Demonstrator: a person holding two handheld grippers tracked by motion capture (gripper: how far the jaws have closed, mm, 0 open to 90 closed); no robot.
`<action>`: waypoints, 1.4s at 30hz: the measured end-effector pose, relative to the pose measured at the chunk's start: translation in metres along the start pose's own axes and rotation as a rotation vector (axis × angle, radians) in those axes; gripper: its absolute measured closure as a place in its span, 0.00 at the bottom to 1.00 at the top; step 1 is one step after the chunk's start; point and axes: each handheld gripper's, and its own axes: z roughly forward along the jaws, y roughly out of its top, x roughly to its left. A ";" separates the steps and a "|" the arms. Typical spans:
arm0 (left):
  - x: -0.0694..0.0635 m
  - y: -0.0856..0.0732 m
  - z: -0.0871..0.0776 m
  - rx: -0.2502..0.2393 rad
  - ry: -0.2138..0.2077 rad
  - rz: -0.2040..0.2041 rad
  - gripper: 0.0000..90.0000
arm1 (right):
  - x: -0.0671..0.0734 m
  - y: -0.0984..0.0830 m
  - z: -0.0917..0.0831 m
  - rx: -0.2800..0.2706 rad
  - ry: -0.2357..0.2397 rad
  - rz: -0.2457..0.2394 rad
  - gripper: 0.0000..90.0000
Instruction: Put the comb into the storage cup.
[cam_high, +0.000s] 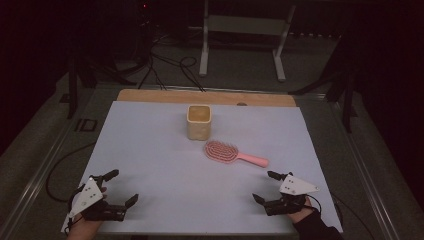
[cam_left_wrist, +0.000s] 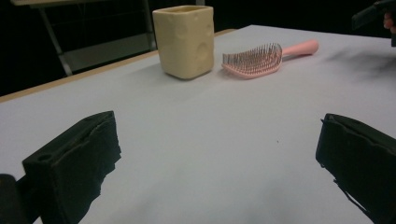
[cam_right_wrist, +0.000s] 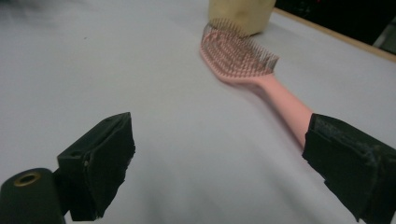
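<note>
1. Nearest the person, the left gripper (cam_high: 118, 189) rests low over the table (cam_high: 165, 200), well to the near left of the brush (cam_high: 235, 153). Its fingers (cam_left_wrist: 74, 163) are spread wide and released, holding nothing, likely a ready pose.
2. The right gripper (cam_high: 267, 186) sits just on the near side of the brush, close to the handle tip. Its fingers (cam_right_wrist: 100, 163) are also released and empty; in the right gripper view the handle runs toward one finger, which suggests this gripper is lined up to take the brush.
3. The brush lies flat, bristles up, head toward the cup (cam_high: 199, 121), handle pointing right, so the handle is free to grasp.
4. Just beyond the brush head stands the cup, upright and open, seemingly a holder for the brush.
</note>
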 end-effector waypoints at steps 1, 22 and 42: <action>0.000 0.000 0.000 0.002 0.000 0.002 0.00 | 0.000 0.000 0.000 0.004 0.003 0.000 0.10; -0.001 0.002 -0.002 -0.013 -0.009 0.011 0.00 | 0.010 0.011 -0.004 0.041 0.064 -0.012 0.09; -0.002 0.003 -0.001 -0.015 -0.011 0.000 0.00 | 0.011 0.048 -0.026 -0.007 0.011 -0.044 0.10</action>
